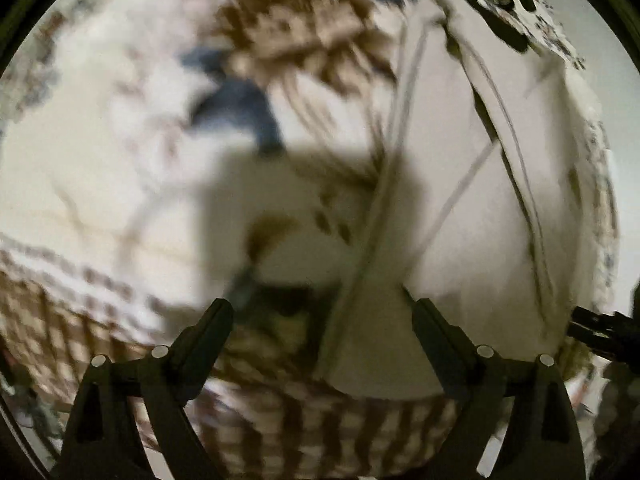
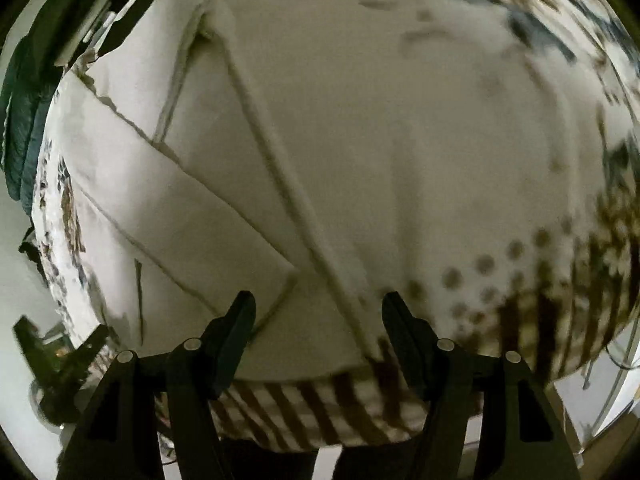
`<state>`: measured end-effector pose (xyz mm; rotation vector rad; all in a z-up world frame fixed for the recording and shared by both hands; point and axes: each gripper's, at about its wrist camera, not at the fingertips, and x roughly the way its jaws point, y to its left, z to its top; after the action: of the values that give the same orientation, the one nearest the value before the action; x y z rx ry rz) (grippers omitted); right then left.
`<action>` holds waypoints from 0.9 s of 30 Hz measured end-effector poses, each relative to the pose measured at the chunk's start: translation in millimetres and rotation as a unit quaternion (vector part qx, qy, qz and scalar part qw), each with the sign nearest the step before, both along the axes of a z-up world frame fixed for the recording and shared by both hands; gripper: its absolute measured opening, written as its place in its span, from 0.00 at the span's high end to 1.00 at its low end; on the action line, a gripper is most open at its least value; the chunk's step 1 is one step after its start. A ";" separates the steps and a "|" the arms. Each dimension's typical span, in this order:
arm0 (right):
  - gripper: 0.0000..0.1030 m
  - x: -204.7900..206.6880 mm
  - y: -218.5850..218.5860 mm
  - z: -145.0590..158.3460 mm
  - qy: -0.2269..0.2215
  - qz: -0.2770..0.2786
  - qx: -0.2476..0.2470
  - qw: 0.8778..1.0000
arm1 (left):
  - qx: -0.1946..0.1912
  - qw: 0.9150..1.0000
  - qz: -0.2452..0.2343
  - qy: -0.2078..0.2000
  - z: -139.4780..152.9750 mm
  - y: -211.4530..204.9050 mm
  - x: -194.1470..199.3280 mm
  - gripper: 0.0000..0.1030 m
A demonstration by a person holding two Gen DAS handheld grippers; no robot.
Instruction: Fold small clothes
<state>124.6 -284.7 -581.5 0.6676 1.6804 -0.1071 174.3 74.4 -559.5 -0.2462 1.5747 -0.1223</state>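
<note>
So, garment: white garment (image 2: pixel 340 152) lay partly folded on the patterned cloth (image 1: pixel 80 340), near edge.
Left gripper (image 1: pixel 322 312): fingers wide, empty, over a seam.
Right gripper (image 2: pixel 319 304): fingers wide, empty, at the hem.
Tip: probably pinch both corners evenly.
Clutter: dark fabric (image 2: pixel 24 120) far left.

Tablecloth (image 1: pixel 100 152): white, printed with brown and blue motifs, blurred in the left wrist view; it covers the surface on all sides.
Tablecloth border: brown-and-white checks and stripes along the near edge, brown dots just above them at near right.
Dark green cloth (image 2: pixel 24 136): bunched at far left in the right wrist view, beyond the tablecloth's edge.
</note>
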 end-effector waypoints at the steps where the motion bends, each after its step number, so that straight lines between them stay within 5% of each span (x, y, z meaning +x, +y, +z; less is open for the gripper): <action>1: 0.34 -5.0 -6.1 -4.6 0.005 0.000 0.006 1.000 | -0.012 1.000 -0.002 0.010 -5.6 -0.1 -3.7 0.12; 3: 0.34 -21.1 -20.0 -19.6 0.023 -0.006 0.033 0.999 | -0.031 0.999 -0.008 0.008 -9.3 -2.4 -11.1 0.22; 6: 0.43 -32.1 -29.6 -36.0 0.033 -0.013 0.063 0.997 | -0.044 0.999 -0.025 0.006 -5.2 -7.3 -21.8 0.96; 7: 0.50 -31.4 -31.8 -38.6 0.030 -0.018 0.068 0.997 | -0.044 0.999 -0.024 0.005 -2.8 -6.7 -24.9 0.96; 9: 0.85 -35.4 -34.9 -34.9 0.029 -0.030 0.073 0.996 | -0.047 0.999 -0.013 0.003 2.4 -4.0 -29.0 0.96; 10: 0.91 -32.7 -30.7 -34.9 0.026 -0.036 0.077 0.996 | -0.053 0.999 -0.004 0.003 3.6 -0.4 -28.1 0.96; 19: 0.95 -12.1 -41.8 24.9 -0.042 -0.061 0.091 0.993 | -0.109 0.992 0.062 -0.016 48.9 26.4 5.2 0.97; 27: 0.95 103.6 -62.6 60.6 -0.125 -0.025 0.056 0.990 | -0.129 0.985 0.094 -0.067 43.3 0.2 132.9 0.95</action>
<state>228.3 -347.3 -520.9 0.7751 1.4368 0.0355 307.2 74.5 -516.1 -0.5766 1.3922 -0.1930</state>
